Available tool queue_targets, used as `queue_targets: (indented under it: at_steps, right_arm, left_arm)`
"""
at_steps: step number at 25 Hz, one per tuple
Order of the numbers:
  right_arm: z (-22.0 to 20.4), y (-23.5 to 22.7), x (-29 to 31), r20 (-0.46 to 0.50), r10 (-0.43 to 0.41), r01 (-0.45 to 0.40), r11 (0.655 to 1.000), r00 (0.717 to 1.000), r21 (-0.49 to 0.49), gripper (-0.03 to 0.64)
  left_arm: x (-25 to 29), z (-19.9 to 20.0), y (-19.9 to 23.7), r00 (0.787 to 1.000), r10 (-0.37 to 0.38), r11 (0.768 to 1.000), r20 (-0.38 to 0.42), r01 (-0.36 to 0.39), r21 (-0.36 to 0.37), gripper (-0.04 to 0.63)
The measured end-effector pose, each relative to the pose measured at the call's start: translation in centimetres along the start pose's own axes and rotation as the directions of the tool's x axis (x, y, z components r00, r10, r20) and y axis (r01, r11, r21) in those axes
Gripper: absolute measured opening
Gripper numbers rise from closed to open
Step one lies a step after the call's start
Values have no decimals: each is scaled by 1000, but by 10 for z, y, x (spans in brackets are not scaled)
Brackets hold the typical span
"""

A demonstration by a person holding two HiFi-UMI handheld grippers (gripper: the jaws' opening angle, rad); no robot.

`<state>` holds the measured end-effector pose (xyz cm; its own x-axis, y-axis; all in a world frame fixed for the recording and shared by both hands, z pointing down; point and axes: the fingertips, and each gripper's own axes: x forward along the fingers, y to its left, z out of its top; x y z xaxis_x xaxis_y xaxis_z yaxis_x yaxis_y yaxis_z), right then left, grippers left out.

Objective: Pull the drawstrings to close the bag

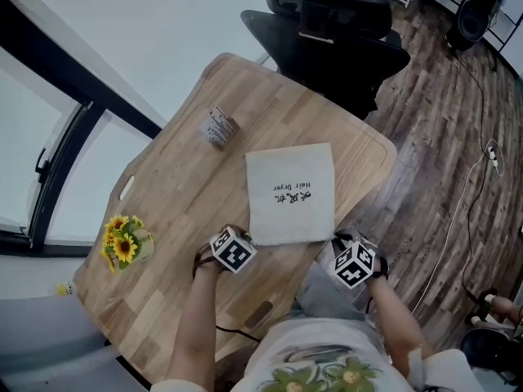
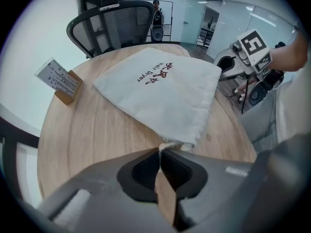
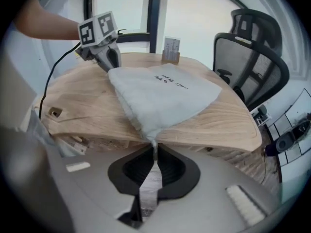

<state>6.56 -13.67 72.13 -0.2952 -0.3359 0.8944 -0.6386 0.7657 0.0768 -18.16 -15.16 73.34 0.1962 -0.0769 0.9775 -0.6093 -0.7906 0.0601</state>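
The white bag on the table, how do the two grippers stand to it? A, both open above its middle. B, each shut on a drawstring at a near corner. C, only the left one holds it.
B: the left gripper is shut on one drawstring and the right gripper on the other, each at a near corner of the bag.

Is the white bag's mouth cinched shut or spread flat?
Spread flat: the bag lies full width, near edge ungathered between left tongs and right tongs.

Pale wooden table (image 1: 176, 198) with rounded corners, black mesh office chair (image 1: 335, 23) at its far side, dark wood-plank floor (image 1: 433, 129) right, dark-framed window (image 1: 61, 158) left, sunflowers (image 1: 124, 243) by the table's edge, cool daylight everywhere
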Motion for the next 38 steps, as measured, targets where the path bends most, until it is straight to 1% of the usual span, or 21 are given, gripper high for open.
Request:
queue_targets:
  at_steps: [3, 4, 6, 8, 10, 11, 13, 16, 18, 19, 20, 22, 25, 28, 30, 33, 36, 38]
  right_arm:
    - [8, -15, -11, 41, -82, 78, 994, 996, 81, 23]
    - [11, -20, -15, 55, -109, 103, 990, 993, 96, 23]
    - [18, -25, -24, 85, -152, 143, 984, 985, 105, 21]
    - [26, -28, -33, 118, -182, 171, 981, 976, 96, 21]
    - [34, -31, -45, 150, -217, 205, 974, 965, 96, 21]
    - [38, -35, -51, 163, -242, 227, 968, 957, 103, 21]
    - [44, -44, -63, 186, -295, 273, 952, 937, 137, 21]
    - [57, -54, -80, 237, -347, 301, 931, 908, 209, 21]
    - [69, -57, -92, 276, -368, 307, 921, 888, 240, 21]
    - [74, -58, -98, 294, -379, 311, 916, 878, 252, 21]
    - [79, -59, -104, 309, -390, 316, 912, 867, 263, 21]
    - [86, -59, -115, 335, -410, 323, 902, 848, 286, 21]
    - [96, -59, -130, 369, -427, 320, 892, 825, 318, 21]
    - [104, -58, -143, 402, -437, 321, 890, 804, 324, 21]
    - [110, -56, -152, 422, -443, 324, 888, 791, 325, 21]
    - [116, -56, -170, 450, -459, 334, 882, 766, 332, 21]
    - [120, -57, -186, 476, -475, 343, 875, 740, 341, 21]
    - [122, -57, -194, 488, -481, 344, 873, 728, 347, 21]
  left_arm:
    - [0, 0, 1, 999, 39, 998, 31, -38, -44, 14]
    - [0, 0, 2, 997, 66, 996, 47, -63, -60, 14]
    - [-1, -1, 5, 986, 147, 986, 81, -139, -94, 14]
    - [-7, 0, 7, 965, 233, 964, 124, -212, -160, 12]
    - [-20, 4, 9, 935, 302, 929, 186, -244, -279, 12]
    - [-29, 6, 10, 917, 334, 906, 219, -248, -344, 12]
    - [-50, 13, 14, 871, 400, 857, 285, -244, -454, 12]
    - [-85, 19, 20, 788, 500, 778, 359, -226, -586, 12]
    - [-110, 23, 25, 731, 565, 726, 382, -221, -651, 12]
    - [-121, 24, 26, 704, 595, 704, 388, -223, -674, 12]
    - [-130, 25, 27, 679, 620, 686, 392, -227, -692, 12]
    - [-146, 25, 28, 638, 659, 658, 398, -231, -717, 12]
    - [-166, 24, 27, 593, 693, 631, 410, -224, -743, 12]
    - [-184, 22, 25, 552, 719, 609, 422, -206, -766, 12]
    - [-197, 21, 24, 530, 731, 597, 431, -190, -779, 12]
    - [-214, 20, 20, 497, 742, 588, 450, -162, -792, 12]
    - [-230, 20, 16, 461, 756, 582, 464, -151, -799, 12]
    - [-237, 21, 13, 444, 763, 578, 471, -140, -804, 12]
